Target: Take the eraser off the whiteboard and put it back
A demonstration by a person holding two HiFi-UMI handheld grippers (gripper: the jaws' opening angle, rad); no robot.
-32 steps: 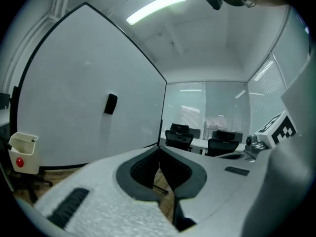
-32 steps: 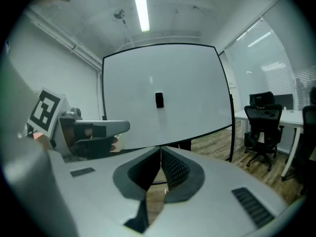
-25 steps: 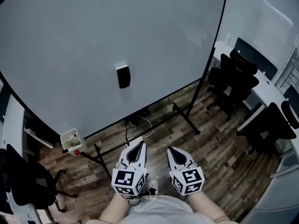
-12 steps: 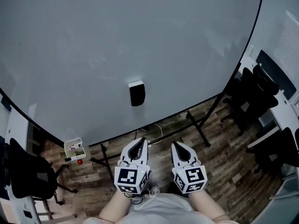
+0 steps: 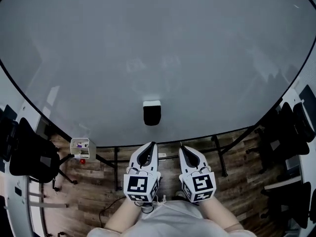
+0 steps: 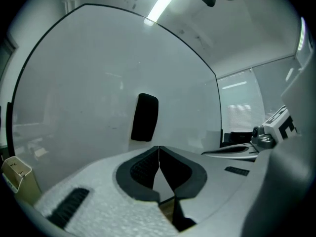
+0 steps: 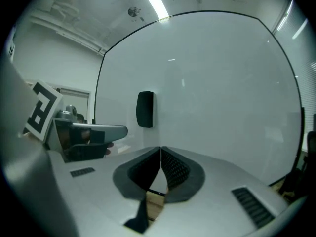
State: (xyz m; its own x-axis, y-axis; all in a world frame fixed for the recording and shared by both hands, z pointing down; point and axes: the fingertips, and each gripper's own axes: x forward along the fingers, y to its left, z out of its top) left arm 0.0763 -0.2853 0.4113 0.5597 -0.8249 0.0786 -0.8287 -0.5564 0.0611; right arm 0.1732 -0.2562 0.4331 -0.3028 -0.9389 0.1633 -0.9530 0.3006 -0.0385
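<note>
My left gripper (image 5: pixel 152 144) and right gripper (image 5: pixel 181 147) sit side by side, each with its jaws pressed together on nothing. The eraser (image 5: pixel 151 113) clings to the lower middle of the whiteboard (image 5: pixel 148 43), ahead of both tips and apart from them. I judge nothing is done yet: opening, reaching, gripping, pulling off and replacing all remain.

The whiteboard (image 5: pixel 148 43) has spread to fill nearly the whole head view, its right edge swung out to the side; the black eraser (image 5: pixel 151 113) on it has drawn from well ahead of the left gripper (image 5: pixel 150 145) and right gripper (image 5: pixel 182 148) to just beyond their tips; the office chairs (image 5: pixel 292 132) right of the whiteboard have slid almost out of sight.
</note>
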